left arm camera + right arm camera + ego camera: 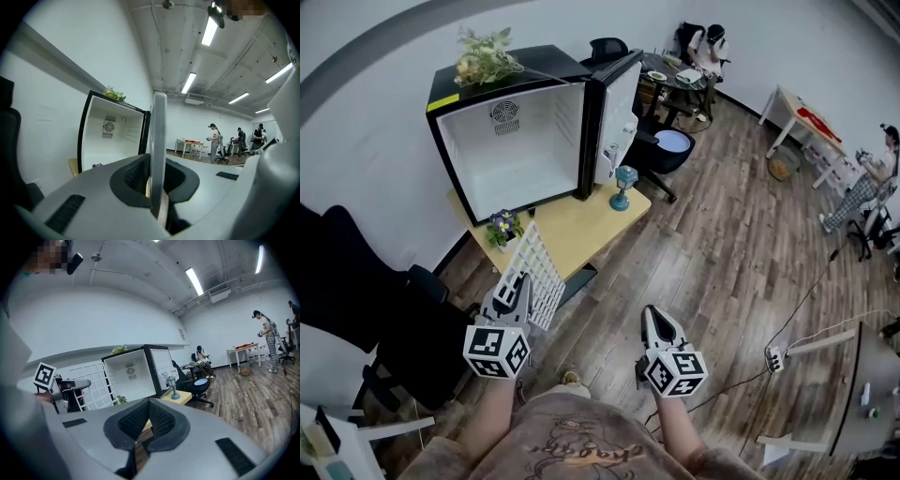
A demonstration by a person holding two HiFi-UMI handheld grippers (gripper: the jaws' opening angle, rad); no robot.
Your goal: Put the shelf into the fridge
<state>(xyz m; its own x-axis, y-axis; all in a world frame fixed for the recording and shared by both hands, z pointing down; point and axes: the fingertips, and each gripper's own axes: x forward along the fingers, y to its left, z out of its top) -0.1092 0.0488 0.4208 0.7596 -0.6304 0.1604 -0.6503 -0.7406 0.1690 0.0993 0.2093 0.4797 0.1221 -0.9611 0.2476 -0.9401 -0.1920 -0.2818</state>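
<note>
The wire shelf (536, 267) is clamped edge-on in the left gripper (518, 284), near the open fridge (514, 150) on the table (581, 230). The jaws of the right gripper (653, 316) are pressed together, empty.

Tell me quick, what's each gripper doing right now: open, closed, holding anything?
The left gripper is closed on the white wire shelf.
The right gripper is closed, holding nothing.

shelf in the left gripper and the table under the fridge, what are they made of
Shelf: probably white-coated wire, an open grid of thin bars. Table: pale wood or wood-look laminate, smooth matte top; the look doesn't settle which.
</note>
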